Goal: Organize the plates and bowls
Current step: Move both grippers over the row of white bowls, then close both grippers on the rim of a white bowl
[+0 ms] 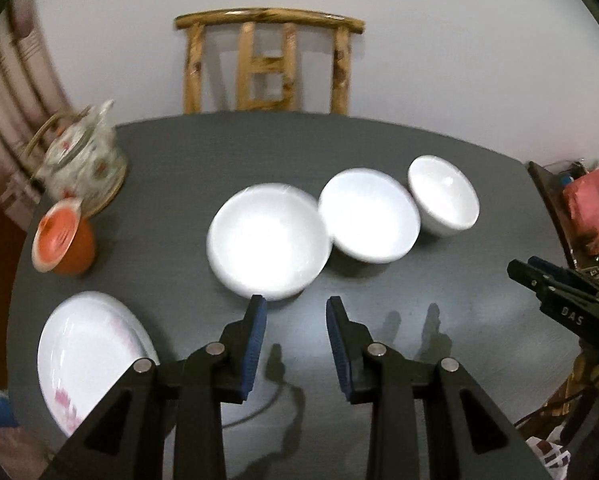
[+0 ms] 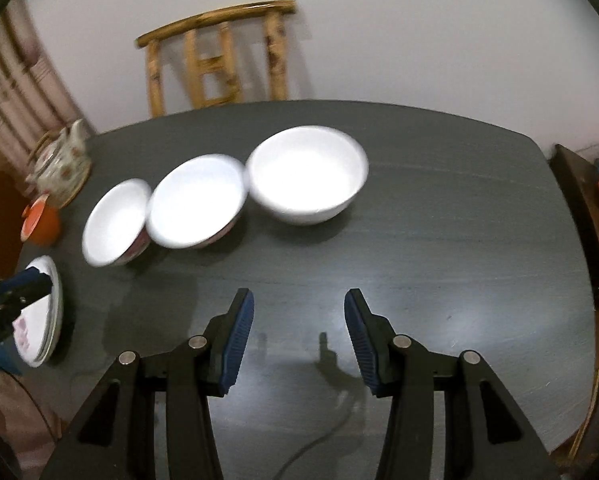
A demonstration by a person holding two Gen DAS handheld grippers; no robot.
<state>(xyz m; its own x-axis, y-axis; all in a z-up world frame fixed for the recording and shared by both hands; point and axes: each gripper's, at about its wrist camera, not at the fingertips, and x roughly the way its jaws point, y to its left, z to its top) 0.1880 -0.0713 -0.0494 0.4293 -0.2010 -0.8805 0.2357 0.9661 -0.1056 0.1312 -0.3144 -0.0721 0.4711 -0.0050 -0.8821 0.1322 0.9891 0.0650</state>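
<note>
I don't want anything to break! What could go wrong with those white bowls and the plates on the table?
1. The three bowls sit rim to rim, so lifting one might knock its neighbour.
2. The plates lie at the edge of the table; a bump from the left gripper could push them off.
3. Both it and the right gripper are open and empty; a pinch on a smooth rim might slip.

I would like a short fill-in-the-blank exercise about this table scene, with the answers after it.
1. The number of white bowls in a row on the dark table is ____.
2. Behind the table stands a wooden ____.
3. The teapot stands next to an ____ cup.
4. The left gripper holds ____ between its jaws.

Answers: three; chair; orange; nothing
</note>
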